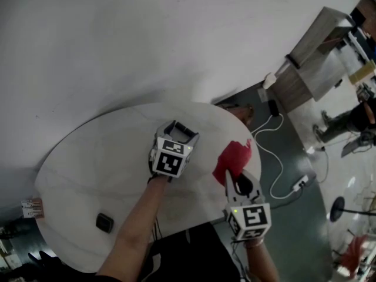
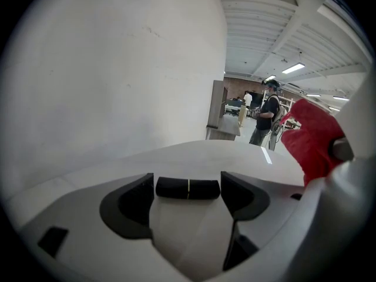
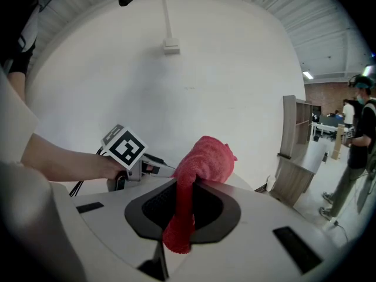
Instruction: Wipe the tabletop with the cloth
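We judge the red cloth light, soft and floppy, so our right tongs, clamped on a bunched fold over the edge of the counter, grip it safely, while our left tongs stand apart, empty.

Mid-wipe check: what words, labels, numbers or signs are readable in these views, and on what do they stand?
None can be read.
Cubes on the left gripper and right gripper: only black-and-white square patterns, no letters.
The small card beside the table edge: print too small to read.
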Tool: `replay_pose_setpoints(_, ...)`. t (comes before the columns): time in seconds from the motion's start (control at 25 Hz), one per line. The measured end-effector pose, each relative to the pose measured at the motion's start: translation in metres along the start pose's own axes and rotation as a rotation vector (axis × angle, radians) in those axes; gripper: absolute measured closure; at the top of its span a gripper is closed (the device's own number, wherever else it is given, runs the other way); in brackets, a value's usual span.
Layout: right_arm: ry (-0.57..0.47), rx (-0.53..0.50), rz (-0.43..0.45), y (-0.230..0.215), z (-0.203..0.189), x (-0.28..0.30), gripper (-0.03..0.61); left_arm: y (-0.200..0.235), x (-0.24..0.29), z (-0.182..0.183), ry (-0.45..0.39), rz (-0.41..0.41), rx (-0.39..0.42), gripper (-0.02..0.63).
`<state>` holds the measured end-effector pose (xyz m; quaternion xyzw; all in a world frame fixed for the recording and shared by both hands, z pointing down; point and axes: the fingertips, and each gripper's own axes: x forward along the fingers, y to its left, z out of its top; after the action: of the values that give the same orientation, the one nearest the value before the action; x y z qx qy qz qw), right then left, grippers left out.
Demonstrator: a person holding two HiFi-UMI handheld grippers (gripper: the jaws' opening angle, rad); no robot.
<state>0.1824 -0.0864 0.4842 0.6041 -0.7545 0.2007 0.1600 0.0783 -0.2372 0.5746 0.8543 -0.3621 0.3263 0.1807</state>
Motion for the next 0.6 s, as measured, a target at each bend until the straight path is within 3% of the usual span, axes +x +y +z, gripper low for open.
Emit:
replay_pose_setpoints(0.24,0.003,0.002,0.0,-0.01,-0.001,0.003,0.532,-0.006,0.009,-0.007,0.033,0.019,0.083,0.276)
replay_pose_setpoints(0.6,0.0,-0.04,0.023,-0.005,0.005,0.003,0.532,-0.005,0.003,-0.004,0.025,0.035,0.071,0.278)
